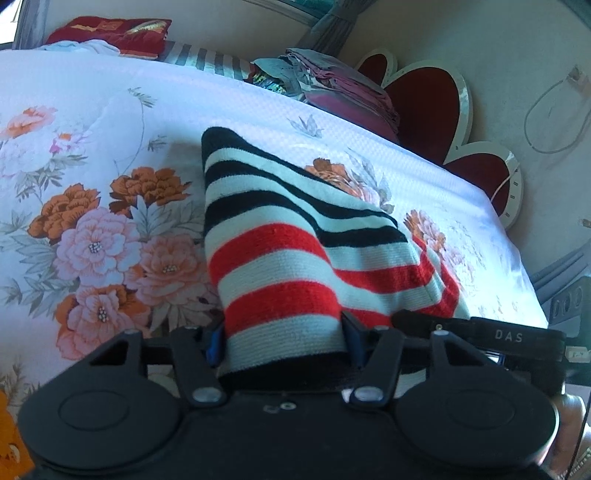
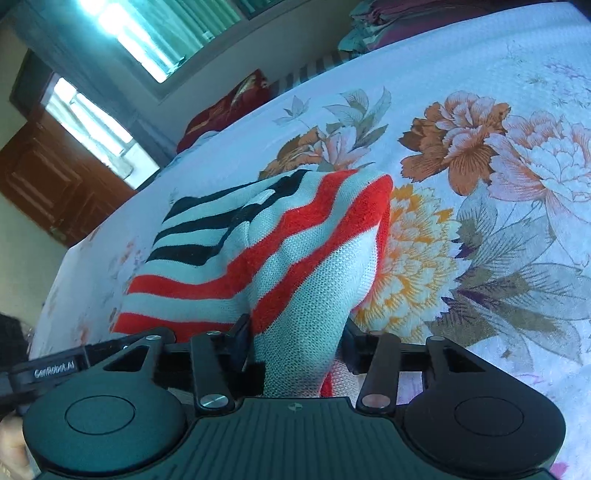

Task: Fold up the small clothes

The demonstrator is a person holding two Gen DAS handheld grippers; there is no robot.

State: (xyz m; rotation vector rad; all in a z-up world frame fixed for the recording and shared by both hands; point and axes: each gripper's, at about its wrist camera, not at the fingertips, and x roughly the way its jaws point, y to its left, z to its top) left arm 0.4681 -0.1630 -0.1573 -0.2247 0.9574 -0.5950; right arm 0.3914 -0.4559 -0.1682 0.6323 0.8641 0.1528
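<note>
Knitwear, a striped garment (image 1: 280, 251), is lying on the floral bedspread (image 1: 92, 122) in the left wrist view, its near edge bunching between the left gripper (image 1: 282, 343) fingers, which are pinching it. Through the right wrist view, the right gripper (image 2: 295, 343) is likewise clamping a raised fold of the garment (image 2: 295, 258) above the bedspread (image 2: 480, 258).

Bed (image 1: 258, 99): white textured cover printed with large pink, orange and white flowers (image 1: 99, 236) and grey-green leaves.
Red cushion (image 1: 110, 33) with gold pattern: at the far end of the bed, beside a grey-and-white striped pillow (image 1: 207, 61).
Stack of folded maroon and grey cloth (image 1: 332, 85): at the bed's far edge.
Red headboard (image 1: 424, 103), scalloped, pale-edged: against the cream wall.
White cable (image 1: 546, 118): looped on the wall.
Brown wooden door (image 2: 48, 177); window (image 2: 155, 40) with green curtain.
</note>
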